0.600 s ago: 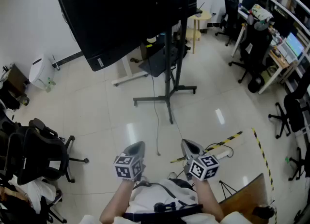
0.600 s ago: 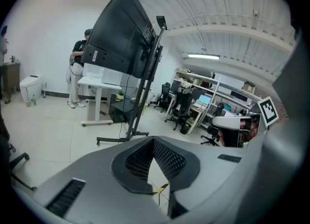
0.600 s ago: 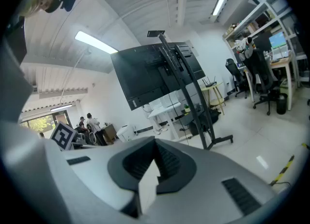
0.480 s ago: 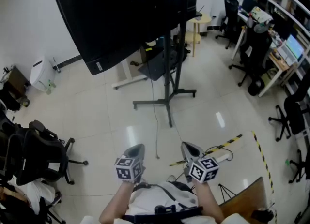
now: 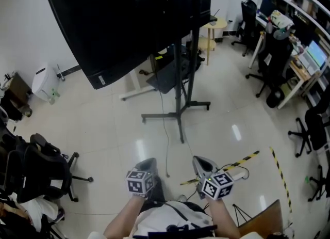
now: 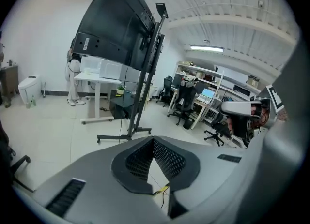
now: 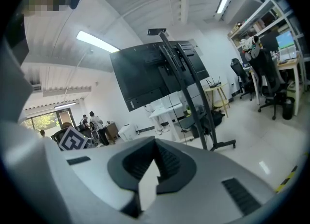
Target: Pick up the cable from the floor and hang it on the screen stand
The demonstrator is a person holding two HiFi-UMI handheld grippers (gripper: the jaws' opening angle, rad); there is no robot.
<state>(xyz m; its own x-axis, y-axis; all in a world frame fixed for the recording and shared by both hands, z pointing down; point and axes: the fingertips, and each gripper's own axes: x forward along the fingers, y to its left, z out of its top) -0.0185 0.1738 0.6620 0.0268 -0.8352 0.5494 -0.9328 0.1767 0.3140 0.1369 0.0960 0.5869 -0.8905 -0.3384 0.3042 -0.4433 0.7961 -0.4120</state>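
Closest in, the left gripper (image 5: 146,162) and the right gripper (image 5: 201,162) are held out side by side at waist height, both angled slightly down toward the floor (image 5: 103,129). The left gripper view shows its jaws pressed together with nothing between them, only bare tile and a scrap of yellow-and-dark line seen through the slot below the pads. The right gripper view shows the same: jaws together, nothing caught in them. So neither claw has anything in it.

Just ahead of the grippers, and between them in the head view, the cable (image 5: 166,147) lies on the pale tiles as a thin dark line. Its loose end is near the left gripper's tip, and it runs away toward the base of the screen stand (image 5: 179,110). To the right, striped tape (image 5: 243,159) is stuck to the floor, apart from the cable.

Farther off stands the stand's upright post carrying the big dark screen (image 5: 118,26), tilted over the room. Office chairs (image 5: 36,165) sit at the left edge and along the desks on the right.

By my reading, the task has hardly begun — the cable is not yet grasped, lifted or hung. What remains is everything: opening a claw, stooping to the cable, closing on it, carrying it forward and draping it over the stand.
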